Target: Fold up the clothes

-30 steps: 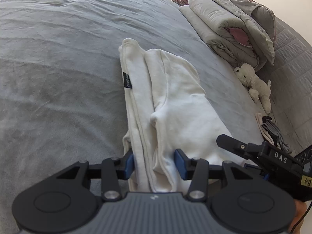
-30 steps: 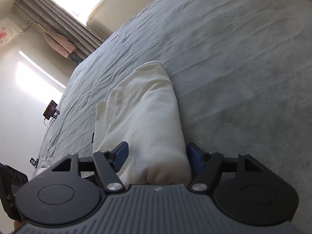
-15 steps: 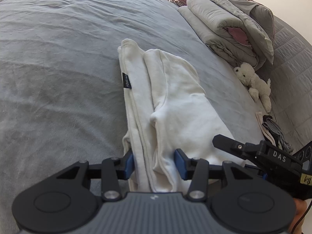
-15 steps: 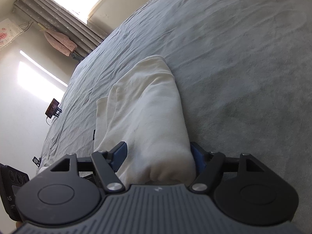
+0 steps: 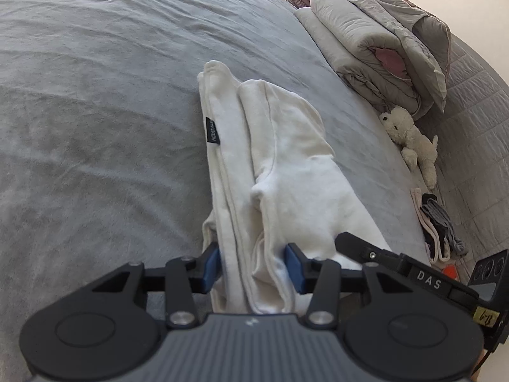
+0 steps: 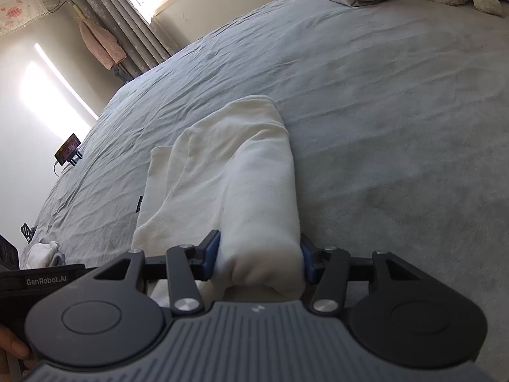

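On the grey bed [image 5: 95, 133] lies a cream-white garment [image 5: 280, 165], folded lengthwise into a long narrow strip that runs away from both cameras. A small black label [image 5: 212, 130] shows on its left fold in the left wrist view.

The left claw [image 5: 253, 265] has the near end of the strip between its blue pads [image 5: 211, 264], and both pads press against the bunched layers, so it grips the cloth at a partly open width. The right claw [image 6: 259, 259] sits at the near end on the other side of the same garment [image 6: 241, 172]; its jaws are closing, and the thick rolled fold fills the gap, with both pads touching the fabric.

In the left view the right claw's body [image 5: 413, 273] shows just beside the garment's right edge. Farther off, folded grey bedding [image 5: 381, 41] is stacked at the bed's far side, with a white plush toy [image 5: 410, 140] next to it.
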Demonstrator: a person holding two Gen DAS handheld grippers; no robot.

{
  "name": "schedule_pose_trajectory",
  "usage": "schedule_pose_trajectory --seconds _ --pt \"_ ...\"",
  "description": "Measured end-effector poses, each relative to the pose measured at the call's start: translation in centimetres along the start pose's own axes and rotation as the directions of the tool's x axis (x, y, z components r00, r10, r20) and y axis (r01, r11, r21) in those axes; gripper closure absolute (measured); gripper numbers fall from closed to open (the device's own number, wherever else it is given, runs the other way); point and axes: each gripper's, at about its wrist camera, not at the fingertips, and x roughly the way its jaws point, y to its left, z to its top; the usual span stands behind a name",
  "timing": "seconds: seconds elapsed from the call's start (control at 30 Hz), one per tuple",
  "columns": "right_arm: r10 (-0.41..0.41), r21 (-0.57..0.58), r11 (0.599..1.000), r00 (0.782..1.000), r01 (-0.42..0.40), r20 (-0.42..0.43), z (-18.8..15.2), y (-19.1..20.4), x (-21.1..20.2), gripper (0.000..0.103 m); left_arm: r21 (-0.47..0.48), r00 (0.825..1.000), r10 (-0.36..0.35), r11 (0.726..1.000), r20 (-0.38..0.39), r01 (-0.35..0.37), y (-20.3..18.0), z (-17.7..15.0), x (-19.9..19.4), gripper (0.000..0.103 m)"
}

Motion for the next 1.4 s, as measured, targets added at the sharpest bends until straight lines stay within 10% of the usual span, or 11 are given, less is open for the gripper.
schedule_pose_trajectory --seconds 0.47,0.87,1.23,1.4 --pt "0.013 0.040 0.999 1.000 -0.013 -0.012 0.2 0.1 0.1 0.045 -0.022 1.000 0.007 1.000 -0.005 -0.007 0.3 0.0 0.0 0.045" --pt "-0.004 -0.093 0.996 1.000 0.007 0.024 -0.4 2.1 -0.8 0.044 -0.038 0.998 0.038 0.999 0.056 -0.036 0.4 -0.1 -0.2 0.088" --pt "0.055 0.028 0.998 0.997 -0.053 -0.046 -0.1 0.8 -0.3 0.038 -0.029 0.998 0.039 0.999 0.055 -0.037 0.6 0.2 -0.2 0.091" --pt "-0.013 -0.112 0.994 1.000 0.011 -0.017 -0.6 2.7 -0.8 0.038 -0.046 0.998 0.032 0.998 0.046 -0.030 0.8 0.3 -0.1 0.090"
